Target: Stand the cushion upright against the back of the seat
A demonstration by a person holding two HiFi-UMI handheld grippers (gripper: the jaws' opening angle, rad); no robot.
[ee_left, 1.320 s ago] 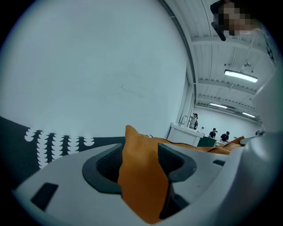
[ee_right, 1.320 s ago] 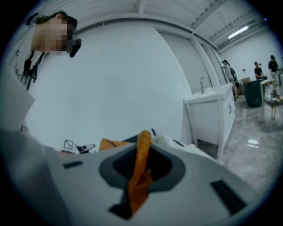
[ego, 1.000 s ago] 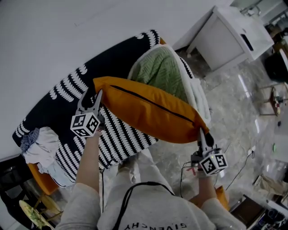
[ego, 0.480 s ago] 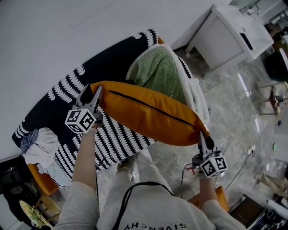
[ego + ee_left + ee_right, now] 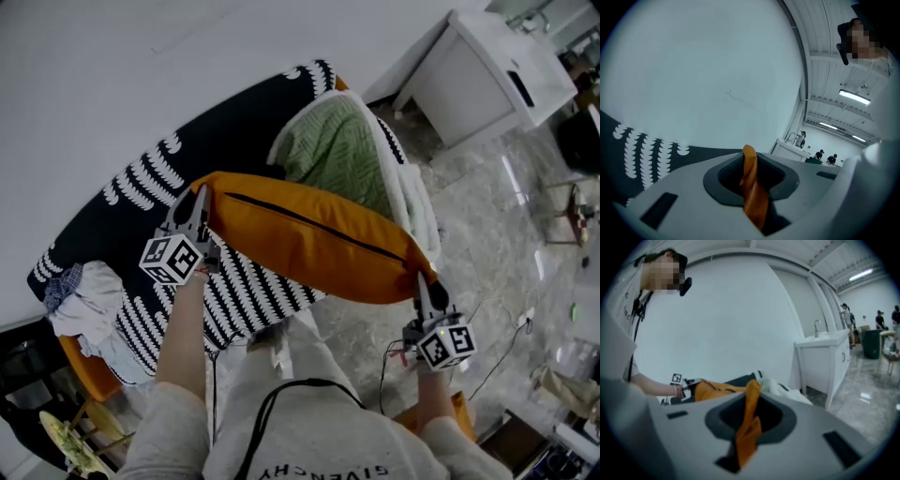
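Aloft, orange cushion (image 5: 309,246) hangs, corners in clamped right gripper (image 5: 419,287) and closing left gripper (image 5: 199,202).

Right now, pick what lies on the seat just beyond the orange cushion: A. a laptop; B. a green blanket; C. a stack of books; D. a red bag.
B: a green blanket with a pale edge lies bunched on the seat, just past the cushion.

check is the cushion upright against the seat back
No: the cushion hangs in the air over the seat, corners in the right gripper and the left gripper's closing jaws.
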